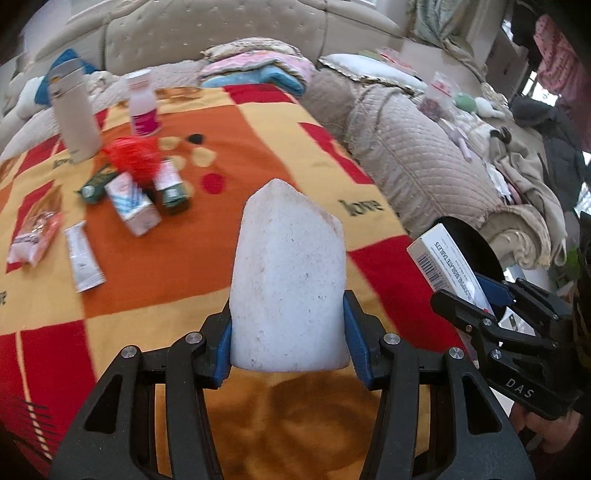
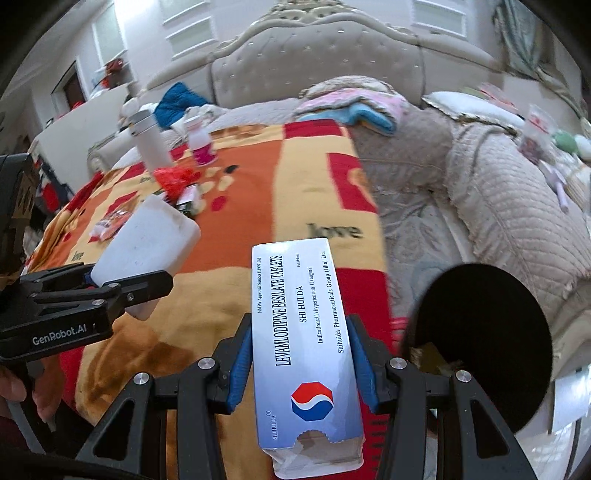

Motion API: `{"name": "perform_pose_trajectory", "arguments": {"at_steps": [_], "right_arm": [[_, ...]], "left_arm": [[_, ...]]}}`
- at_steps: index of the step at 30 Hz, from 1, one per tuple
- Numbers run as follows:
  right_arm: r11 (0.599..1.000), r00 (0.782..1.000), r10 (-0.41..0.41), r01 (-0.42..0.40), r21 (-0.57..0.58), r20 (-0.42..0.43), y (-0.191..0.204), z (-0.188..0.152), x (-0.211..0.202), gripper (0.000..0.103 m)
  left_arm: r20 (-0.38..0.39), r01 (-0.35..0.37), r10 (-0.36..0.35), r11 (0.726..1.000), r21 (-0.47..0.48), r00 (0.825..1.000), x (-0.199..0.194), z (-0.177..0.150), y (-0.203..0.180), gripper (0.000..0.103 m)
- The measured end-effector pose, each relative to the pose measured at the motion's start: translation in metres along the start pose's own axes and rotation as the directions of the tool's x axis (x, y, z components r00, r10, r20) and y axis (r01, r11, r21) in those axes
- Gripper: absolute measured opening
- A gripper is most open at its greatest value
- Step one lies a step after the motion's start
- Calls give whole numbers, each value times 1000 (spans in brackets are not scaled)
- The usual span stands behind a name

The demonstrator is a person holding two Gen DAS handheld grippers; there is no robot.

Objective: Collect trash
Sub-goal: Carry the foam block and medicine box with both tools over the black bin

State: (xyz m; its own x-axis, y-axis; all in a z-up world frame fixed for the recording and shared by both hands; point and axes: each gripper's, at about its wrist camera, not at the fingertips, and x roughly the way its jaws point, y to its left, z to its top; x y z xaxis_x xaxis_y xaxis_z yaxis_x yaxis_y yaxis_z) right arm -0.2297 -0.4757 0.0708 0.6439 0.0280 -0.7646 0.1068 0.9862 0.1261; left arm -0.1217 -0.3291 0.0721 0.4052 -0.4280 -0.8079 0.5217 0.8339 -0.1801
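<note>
Tongs loaded: left tongs (image 1: 288, 354) pinching white foam block (image 1: 288, 273), right tongs (image 2: 299, 365) pinching tablet box (image 2: 301, 332). Carry right to black bin (image 2: 484, 339), release over mouth.

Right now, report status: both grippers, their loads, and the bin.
Left gripper shut on white block. Right gripper shut on tablet box. Black bin open beside the right gripper, nothing blocking it.

Soft, even daylight fills both views, brightest at the windows (image 2: 188, 26) behind the headboard (image 2: 317, 62), where detail washes out. Fisheye distortion bends the scene toward dark vignetted corners. Motion blur smears the items on the blanket (image 1: 258, 155), while a diffuse shadow (image 1: 295, 406) falls beneath the sharply rendered white block (image 1: 290, 280) and tablet box (image 2: 303, 332).
</note>
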Motion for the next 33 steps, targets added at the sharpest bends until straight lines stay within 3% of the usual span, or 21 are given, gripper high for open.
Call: {"name": "perform_pose_trajectory", "arguments": {"at_steps": [14, 33], "right_arm": [[984, 995, -96, 99, 147, -26, -91, -18, -2, 47], [945, 981, -169, 188, 267, -93, -158, -35, 20, 47]], "left_arm": [[-49, 76, -71, 991, 113, 996, 44, 16, -86, 50], [-131, 190, -173, 974, 125, 976, 91, 29, -138, 50]]}}
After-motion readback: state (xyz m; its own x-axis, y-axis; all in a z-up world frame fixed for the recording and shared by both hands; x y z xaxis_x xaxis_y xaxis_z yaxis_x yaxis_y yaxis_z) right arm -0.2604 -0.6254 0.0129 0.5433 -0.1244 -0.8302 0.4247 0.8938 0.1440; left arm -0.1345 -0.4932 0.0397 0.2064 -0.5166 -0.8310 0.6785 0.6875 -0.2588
